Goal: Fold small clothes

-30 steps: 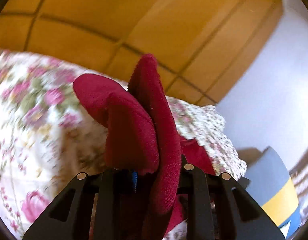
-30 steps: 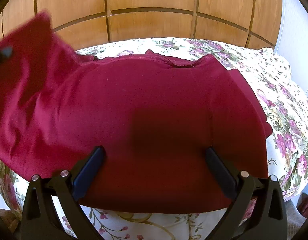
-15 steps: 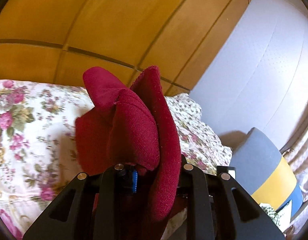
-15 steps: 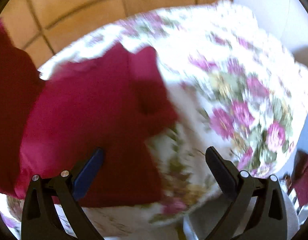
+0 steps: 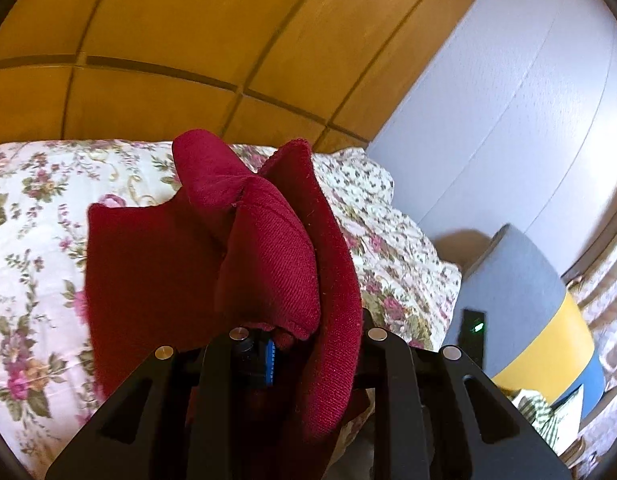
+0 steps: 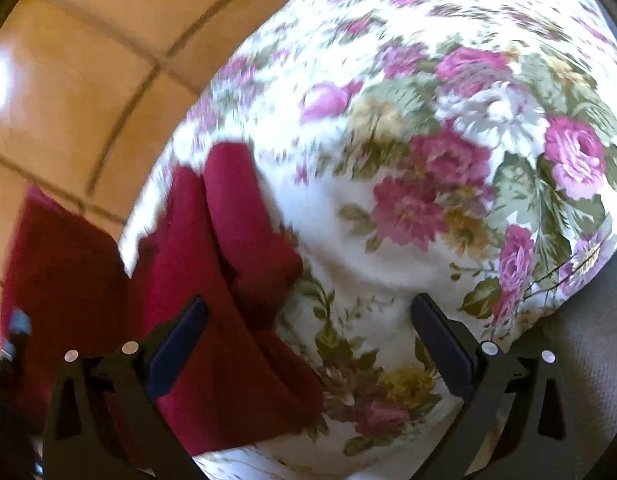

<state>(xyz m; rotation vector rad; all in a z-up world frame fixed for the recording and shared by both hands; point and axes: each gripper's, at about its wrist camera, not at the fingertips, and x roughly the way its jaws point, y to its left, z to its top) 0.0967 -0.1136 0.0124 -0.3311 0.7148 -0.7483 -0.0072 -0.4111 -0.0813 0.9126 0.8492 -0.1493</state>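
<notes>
A white bedspread printed with pink roses [image 5: 32,248] fills nine o'clock, amber wooden panelling [image 5: 168,40] at twelve, a grey-and-yellow rounded stool [image 5: 524,300] at four.

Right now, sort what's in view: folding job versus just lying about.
Job: red garment, clamped in left gripper; right gripper, open; floral bedspread beneath.

Lying about: grey-and-yellow stool, wooden headboard, white wall.

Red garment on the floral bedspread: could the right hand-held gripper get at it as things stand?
Probably yes: the right hand-held gripper is open and empty, and the red garment lies uncovered under its left finger.
</notes>
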